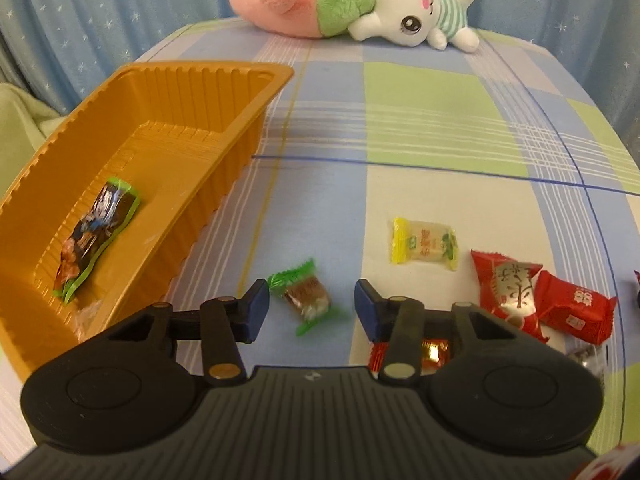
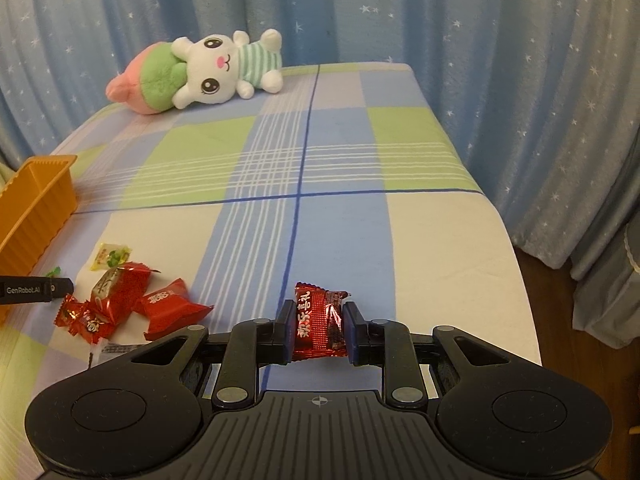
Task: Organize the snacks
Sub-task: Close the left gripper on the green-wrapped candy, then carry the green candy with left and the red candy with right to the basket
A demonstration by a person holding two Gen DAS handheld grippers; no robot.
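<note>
An orange tray (image 1: 208, 216) stands at the left with a dark, green-edged snack packet (image 1: 98, 236) lying in it. My left gripper (image 1: 312, 301) is open over the checked cloth, with a green-wrapped candy (image 1: 306, 300) lying between its blue pads and a gap on each side. To its right lie a yellow candy (image 1: 424, 244) and red packets (image 1: 516, 292). My right gripper (image 2: 318, 328) is shut on a red candy packet (image 2: 320, 320), held just above the cloth. In the right wrist view the tray (image 2: 36, 208) and the pile of red packets (image 2: 120, 292) lie far left.
A plush rabbit with a pink and green carrot (image 1: 360, 0) lies at the table's far edge. Blue starred curtains (image 2: 520, 80) hang behind. The table's right edge drops to a wooden floor (image 2: 552, 280). The left gripper's side (image 2: 36, 290) shows beside the tray.
</note>
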